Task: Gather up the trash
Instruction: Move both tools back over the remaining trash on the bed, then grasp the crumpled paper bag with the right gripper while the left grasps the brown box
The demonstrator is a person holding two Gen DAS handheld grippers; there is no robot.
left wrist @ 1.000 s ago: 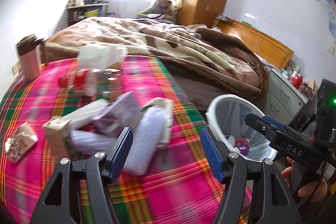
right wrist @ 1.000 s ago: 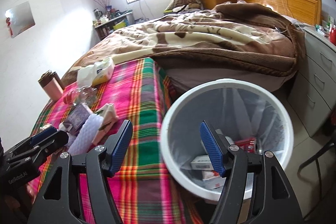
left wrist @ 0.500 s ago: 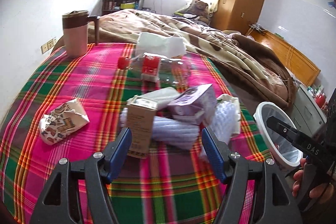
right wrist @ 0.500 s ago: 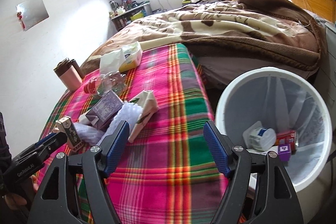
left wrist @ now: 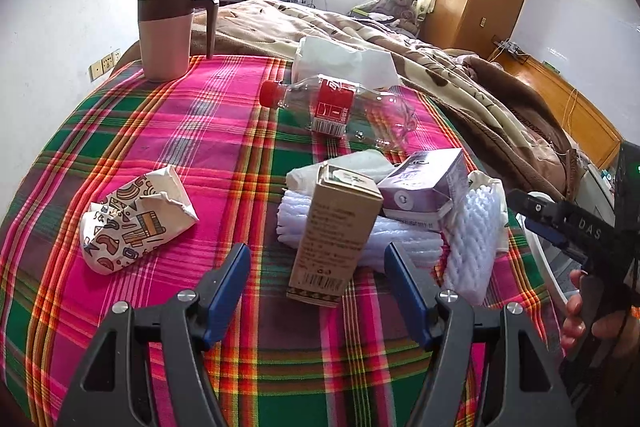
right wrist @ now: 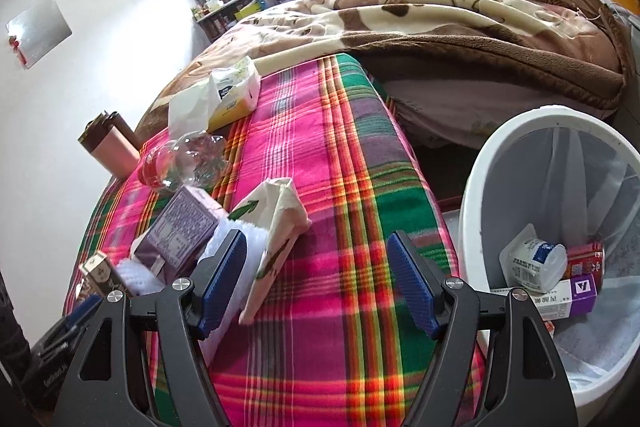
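Note:
Trash lies in a heap on the plaid blanket (left wrist: 192, 131). A brown carton (left wrist: 336, 227) stands just beyond my open left gripper (left wrist: 316, 267), which holds nothing. Behind the carton are a purple box (left wrist: 424, 183) and white foam sleeves (left wrist: 476, 227). A crumpled patterned paper cup (left wrist: 136, 219) lies to the left, and a clear bottle with a red cap (left wrist: 336, 107) farther back. My right gripper (right wrist: 316, 259) is open and empty over the blanket, beside a flattened paper pouch with green arrows (right wrist: 276, 227). The white bin (right wrist: 476, 187) stands at its right.
A pink mug with a brown lid (left wrist: 166, 31) and a tissue pack (left wrist: 340, 61) sit at the far end of the blanket. The bin holds a white tub (right wrist: 532, 263), a red can and a purple box. A brown bedspread (right wrist: 440, 15) covers the bed behind.
The left view has swung from the bin side to the trash heap and closed in on the brown carton. The right gripper has moved from over the bin to over the blanket.

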